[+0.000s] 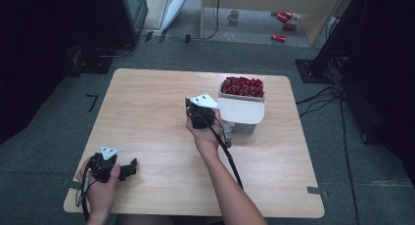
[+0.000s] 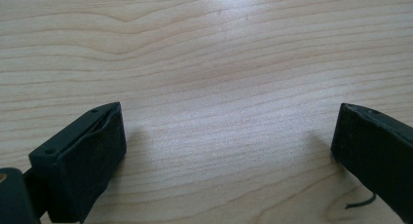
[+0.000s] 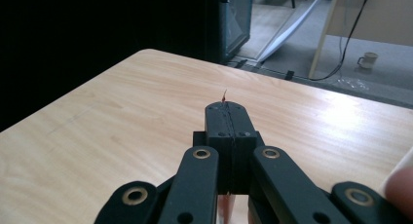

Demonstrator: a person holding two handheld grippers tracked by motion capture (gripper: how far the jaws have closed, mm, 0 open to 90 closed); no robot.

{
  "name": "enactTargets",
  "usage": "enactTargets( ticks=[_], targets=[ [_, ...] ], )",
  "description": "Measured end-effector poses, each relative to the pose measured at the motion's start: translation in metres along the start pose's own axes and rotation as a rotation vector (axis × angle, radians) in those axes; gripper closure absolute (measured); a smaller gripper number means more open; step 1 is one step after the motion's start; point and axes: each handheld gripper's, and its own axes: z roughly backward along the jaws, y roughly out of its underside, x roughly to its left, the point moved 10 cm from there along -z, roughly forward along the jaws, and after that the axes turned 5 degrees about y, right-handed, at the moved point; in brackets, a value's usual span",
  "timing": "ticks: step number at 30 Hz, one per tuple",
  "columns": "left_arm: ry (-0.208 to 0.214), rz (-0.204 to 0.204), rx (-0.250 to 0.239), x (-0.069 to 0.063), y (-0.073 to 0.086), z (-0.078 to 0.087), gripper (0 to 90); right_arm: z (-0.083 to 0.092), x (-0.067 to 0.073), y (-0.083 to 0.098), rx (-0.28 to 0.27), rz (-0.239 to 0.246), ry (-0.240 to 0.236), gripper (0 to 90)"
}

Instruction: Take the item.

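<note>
Two tongs: my left gripper (image 2: 229,151) rests spread and empty on the table (image 1: 147,117), my right gripper (image 3: 227,109) seems clenched on a red sliver (image 3: 224,94), so I'd keep squeezing firmly beside the white box (image 1: 242,112).

No text, label, brand or number can be read anywhere.
</note>
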Motion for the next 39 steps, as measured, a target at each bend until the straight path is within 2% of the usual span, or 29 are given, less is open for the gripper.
enactTargets(
  ticks=[6,8,10,16,22,27,34,36,37,39],
  targets=[
    [0.000,0.000,0.000,0.000,0.000,0.000,0.0,0.028,0.009,0.025,-0.012,0.014,-0.031,90.0],
    [-0.001,0.000,0.000,0.000,0.000,0.000,0.0,0.034,0.011,0.039,0.004,0.048,-0.023,90.0],
    [0.000,0.003,0.000,0.000,0.000,0.000,0.0,0.038,0.011,0.056,0.029,0.049,-0.024,90.0],
    [0.000,0.002,0.000,0.000,0.000,0.000,0.0,0.037,-0.001,0.098,0.108,0.021,-0.004,90.0],
    [0.000,0.002,0.001,0.000,0.000,0.000,0.0,0.032,-0.010,0.118,0.166,-0.004,0.003,88.7],
    [0.000,0.002,0.001,0.000,0.000,0.000,0.0,0.032,-0.009,0.119,0.182,-0.016,-0.032,72.3],
    [0.000,0.002,0.000,0.000,0.000,0.000,0.0,0.039,-0.009,0.115,0.176,-0.013,-0.057,62.7],
    [0.000,0.002,0.001,0.000,0.000,0.000,0.0,0.044,-0.012,0.112,0.172,-0.018,-0.070,51.6],
    [0.000,0.002,0.000,0.000,0.000,0.000,0.0,0.045,-0.014,0.112,0.180,-0.023,-0.070,42.6],
    [0.000,0.002,0.000,0.000,0.000,0.000,0.0,0.049,-0.019,0.112,0.193,-0.024,-0.068,34.1]
  ],
)
